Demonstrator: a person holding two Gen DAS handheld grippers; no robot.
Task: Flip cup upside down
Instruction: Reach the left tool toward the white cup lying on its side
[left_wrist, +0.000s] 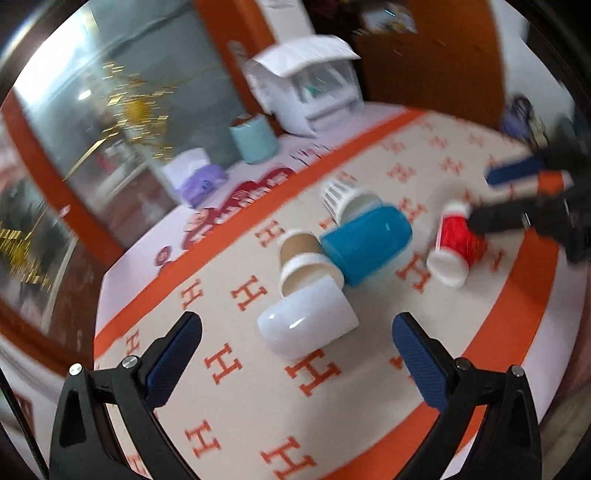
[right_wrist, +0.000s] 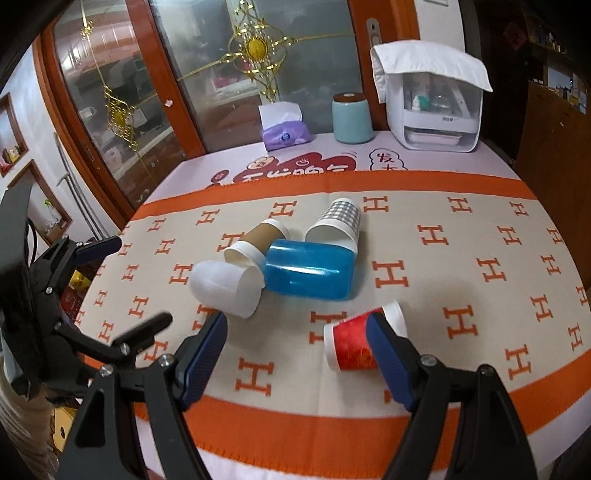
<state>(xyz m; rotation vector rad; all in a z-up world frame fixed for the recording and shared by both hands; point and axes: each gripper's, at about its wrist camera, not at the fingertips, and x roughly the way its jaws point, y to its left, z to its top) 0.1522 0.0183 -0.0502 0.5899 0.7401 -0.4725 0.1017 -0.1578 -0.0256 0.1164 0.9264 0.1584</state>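
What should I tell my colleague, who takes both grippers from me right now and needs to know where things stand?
Left gripper: open, empty, aimed at the white cup.
Right gripper: open, one finger against the red cup, which is not yet clamped.
Five cups all lie on their sides on the orange-bordered cloth. The white cup, brown cup, blue cup and checked cup lie clustered mid-cloth; the red cup lies apart, nearer the right gripper.
Done: no cup stands upside down.
Left: grip the red cup and set it rim down; the others probably follow.
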